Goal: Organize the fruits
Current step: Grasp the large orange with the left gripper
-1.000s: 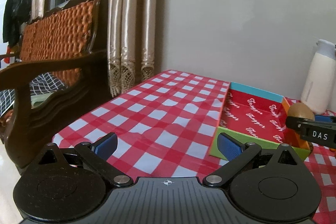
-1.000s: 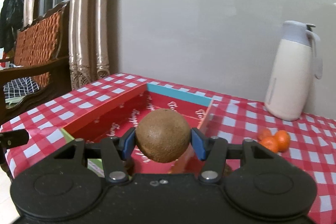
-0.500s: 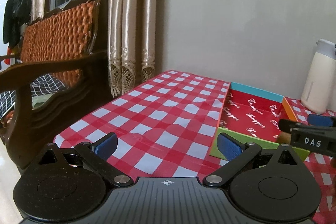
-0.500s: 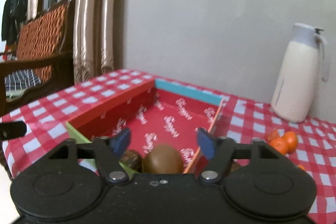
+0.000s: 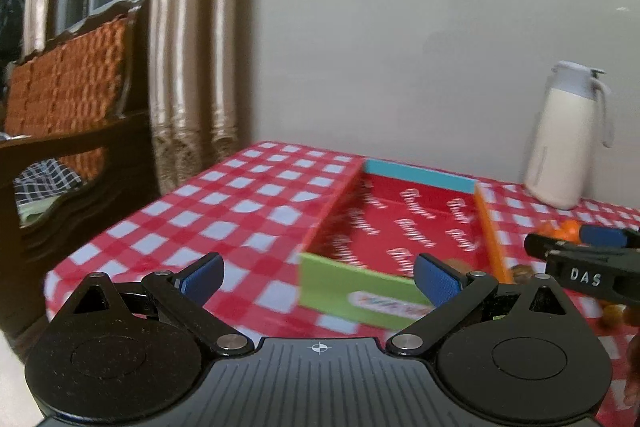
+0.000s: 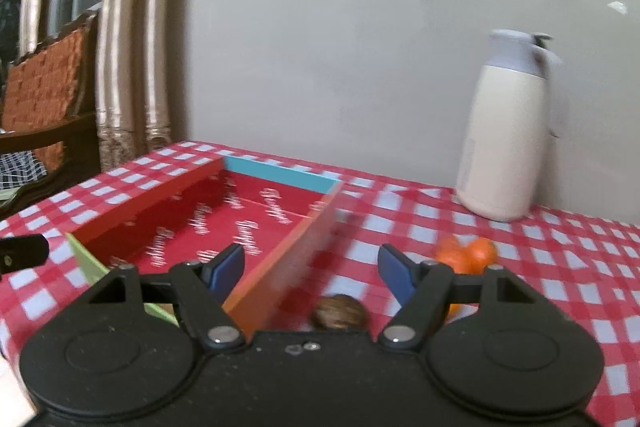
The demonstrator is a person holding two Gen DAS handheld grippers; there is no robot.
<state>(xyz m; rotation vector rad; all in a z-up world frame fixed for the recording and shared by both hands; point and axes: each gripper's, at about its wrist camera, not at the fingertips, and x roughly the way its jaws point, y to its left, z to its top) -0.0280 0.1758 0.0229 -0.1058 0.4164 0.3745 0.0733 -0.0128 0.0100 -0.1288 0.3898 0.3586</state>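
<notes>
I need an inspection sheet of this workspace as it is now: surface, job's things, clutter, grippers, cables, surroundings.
Surface: table with red-white checked cloth.
Job's things: box with red floor and coloured walls; oranges on the cloth right of it; a brown fruit on the cloth by the box's orange wall.
Clutter: white jug at the wall.
Grippers: left gripper open, nothing between its pads; right gripper wide apart, jaws closing slightly, holding nothing.
Cables: nothing seen.
Surroundings: grey wall, curtains, wooden bench left of the table.
</notes>
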